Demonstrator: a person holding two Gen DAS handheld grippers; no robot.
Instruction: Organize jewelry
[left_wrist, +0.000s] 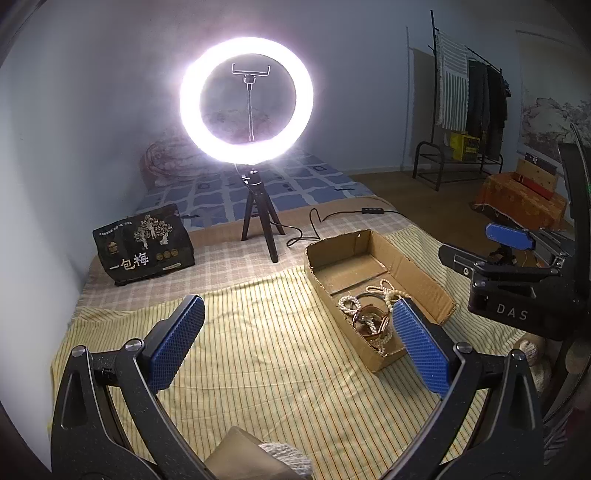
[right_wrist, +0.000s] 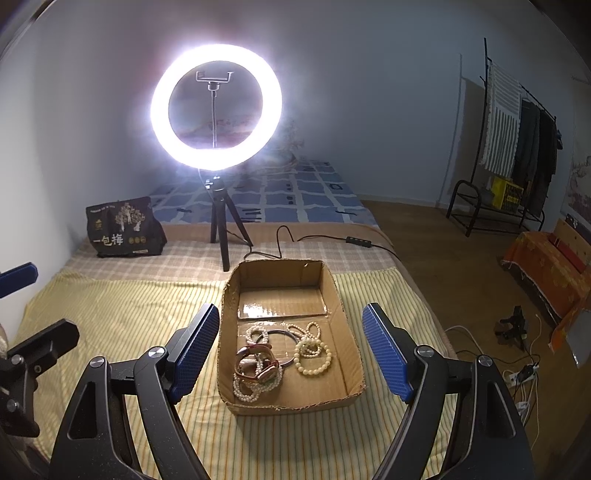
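Lit ring light (right_wrist: 216, 107) on black tripod (right_wrist: 223, 230), upper centre-left, cable (right_wrist: 295, 240) trailing right. Black printed bag (right_wrist: 123, 229) at left on checked sheet. Yellow striped cloth (right_wrist: 110, 325) across lower frame. Clothes rack (right_wrist: 517, 147) at far right wall; orange-draped box (right_wrist: 546, 269) on floor, right edge.

Black claw (right_wrist: 290, 350) arms, blue textured pads, silver screws.

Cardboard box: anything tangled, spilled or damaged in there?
The jewelry is heaped in a tangle at the near end of the cardboard box: pearl strands looped through a watch and a metal bangle. The far half is bare. The box rim is rough-cut and ragged. Nothing has spilled onto the striped cloth.
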